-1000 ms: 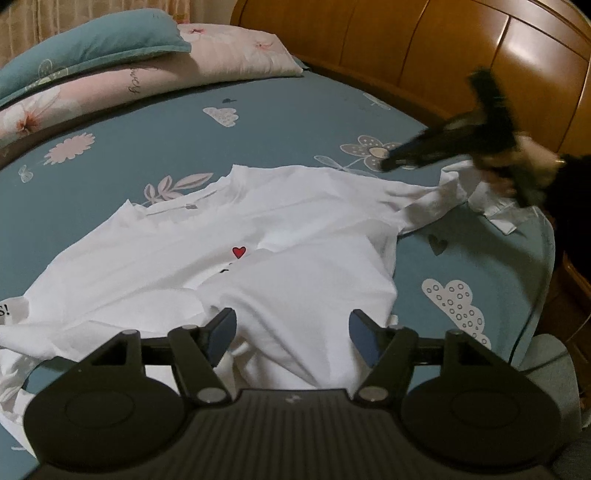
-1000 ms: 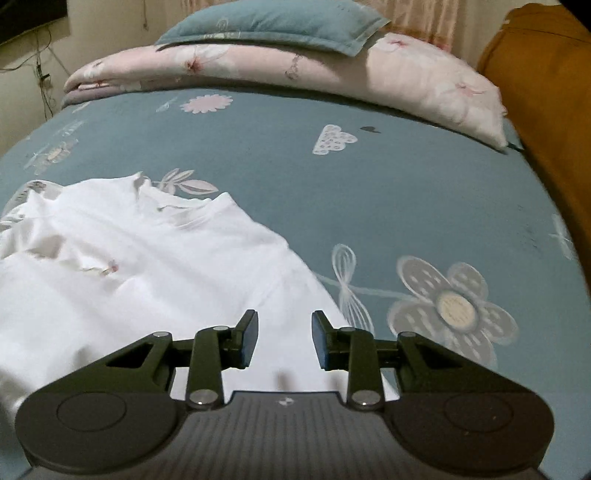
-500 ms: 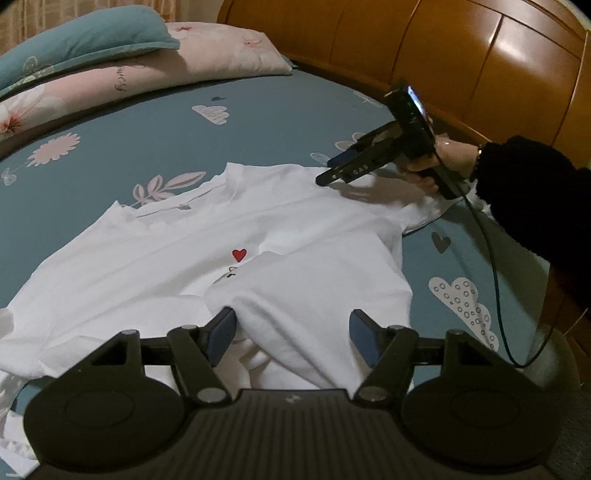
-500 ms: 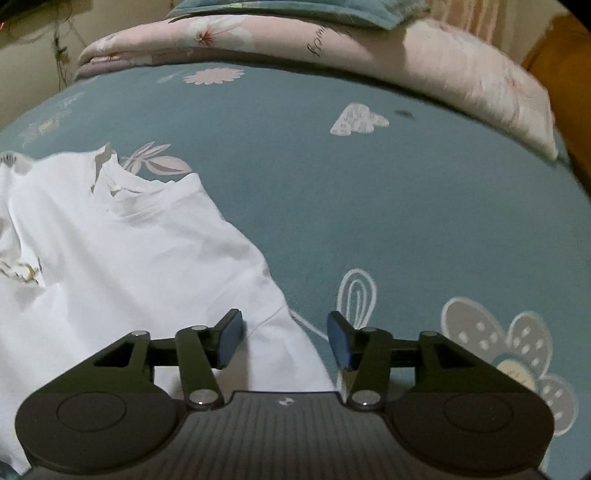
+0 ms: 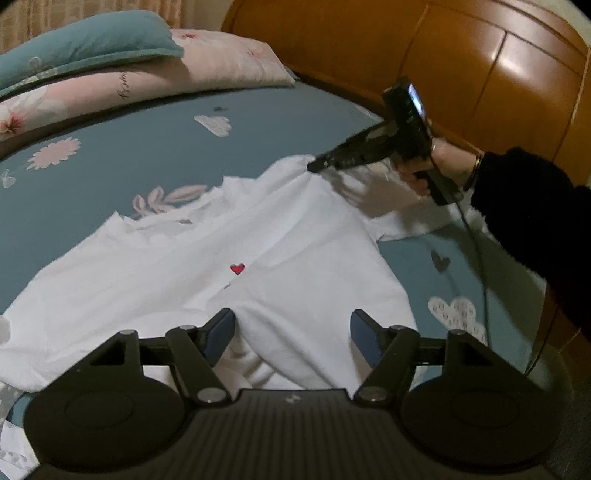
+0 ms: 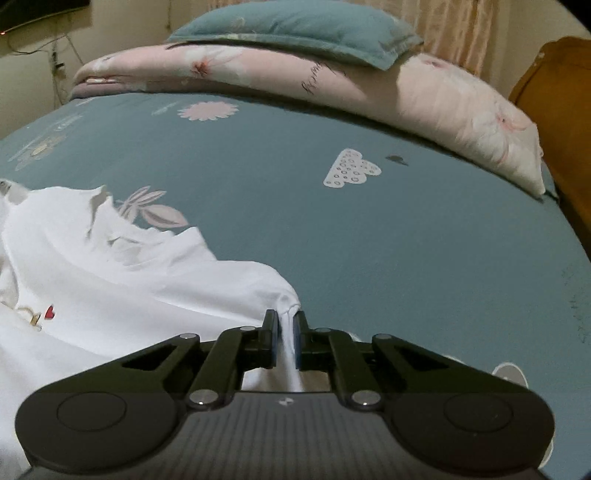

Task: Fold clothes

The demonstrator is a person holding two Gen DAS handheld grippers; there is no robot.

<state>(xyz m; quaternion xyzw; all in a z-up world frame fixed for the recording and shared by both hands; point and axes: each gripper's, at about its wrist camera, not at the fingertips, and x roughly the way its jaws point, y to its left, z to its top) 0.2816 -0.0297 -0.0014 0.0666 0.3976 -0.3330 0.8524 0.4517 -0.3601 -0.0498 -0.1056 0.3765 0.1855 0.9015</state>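
A white T-shirt point(image 5: 184, 266) with a small red heart point(image 5: 237, 268) lies spread on the teal bedsheet, its lower part bunched toward the near edge. My left gripper point(image 5: 291, 326) hangs open just above the folded hem, nothing between its fingers. My right gripper point(image 6: 284, 334) is shut on the shirt's shoulder seam, and a ridge of white cloth point(image 6: 288, 310) rises between its pads. In the left wrist view the right gripper point(image 5: 314, 166) pinches the far shoulder, held by a hand point(image 5: 424, 170) in a black sleeve.
A pink floral quilt point(image 6: 424, 99) with a teal pillow point(image 6: 295, 29) on top lies folded at the head of the bed. A wooden headboard point(image 5: 461, 55) runs along the right side. Open teal sheet point(image 6: 406, 258) stretches beyond the shirt. A cable point(image 5: 480, 266) trails from the right gripper.
The right gripper came down onto the shirt's shoulder and closed on the cloth; half a second ago it was open. The left gripper stayed open over the hem.
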